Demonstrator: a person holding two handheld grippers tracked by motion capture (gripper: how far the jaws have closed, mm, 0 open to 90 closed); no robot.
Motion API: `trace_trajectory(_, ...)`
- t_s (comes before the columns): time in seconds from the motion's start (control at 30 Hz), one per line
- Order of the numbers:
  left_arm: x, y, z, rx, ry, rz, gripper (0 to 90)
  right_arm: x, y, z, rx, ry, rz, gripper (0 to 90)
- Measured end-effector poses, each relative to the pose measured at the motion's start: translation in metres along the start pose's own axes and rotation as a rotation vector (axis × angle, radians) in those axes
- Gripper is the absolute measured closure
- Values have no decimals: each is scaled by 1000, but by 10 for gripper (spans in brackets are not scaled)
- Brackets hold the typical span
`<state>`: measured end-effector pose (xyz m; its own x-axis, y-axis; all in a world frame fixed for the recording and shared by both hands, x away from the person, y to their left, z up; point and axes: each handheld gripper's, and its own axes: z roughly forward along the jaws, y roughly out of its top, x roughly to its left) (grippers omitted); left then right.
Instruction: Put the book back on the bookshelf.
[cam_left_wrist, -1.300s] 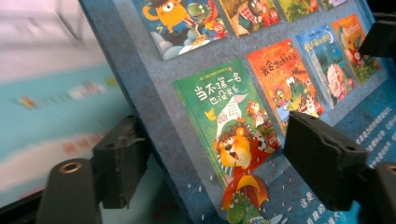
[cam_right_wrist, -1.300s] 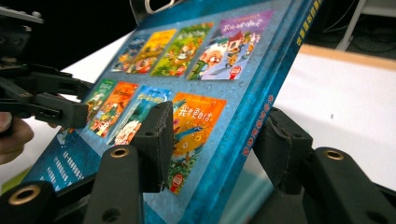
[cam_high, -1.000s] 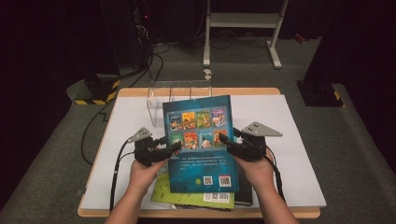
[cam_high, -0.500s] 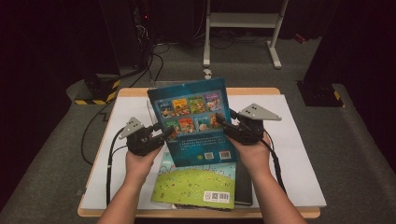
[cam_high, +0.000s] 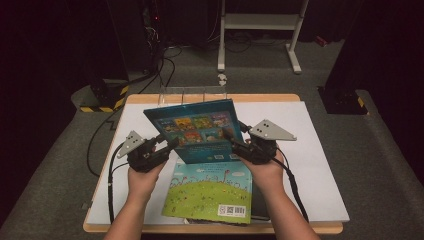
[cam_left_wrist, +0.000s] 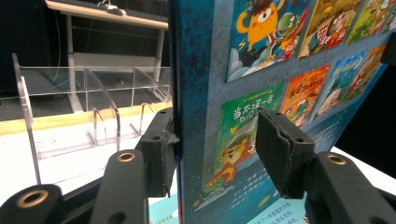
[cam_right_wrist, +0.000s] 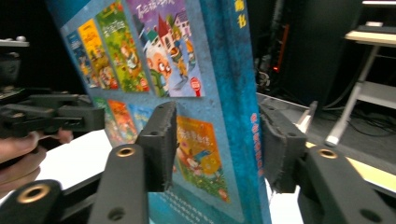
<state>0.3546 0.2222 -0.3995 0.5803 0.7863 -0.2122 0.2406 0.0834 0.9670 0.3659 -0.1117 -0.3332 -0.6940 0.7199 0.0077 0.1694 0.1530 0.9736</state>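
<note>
Blue book (cam_high: 197, 131) lifted, tilted, above green book (cam_high: 210, 191) on counter (cam_high: 310, 165). Left claw (cam_high: 170, 145) and right claw (cam_high: 235, 141) astride its edges, just reopened, grip uncertain.

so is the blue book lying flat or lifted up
Lifted and tilted: the blue book is off the table, its edges between both grippers' jaws, above the green book.

Dim room, grey carpet (cam_high: 380, 150), white stand (cam_high: 260, 30), possibly cables (cam_high: 165, 55) behind
</note>
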Motion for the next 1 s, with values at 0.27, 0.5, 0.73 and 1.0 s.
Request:
trace_trajectory(0.27, -1, -3, -3, -9, 5, 8, 477, -9, -16, 8, 53, 79, 0, 445)
trace_trajectory(0.5, 7, -6, -15, -13, 19, -26, 450, -6, -19, 15, 72, 154, 17, 513)
trace_trajectory(0.73, 23, -9, -31, -2, 89, -26, 414, 8, -25, 26, 79, 239, -19, 632)
trace_trajectory(1.0, 37, -12, -56, -36, 129, -70, 391, 37, -28, 38, 83, 279, -116, 829)
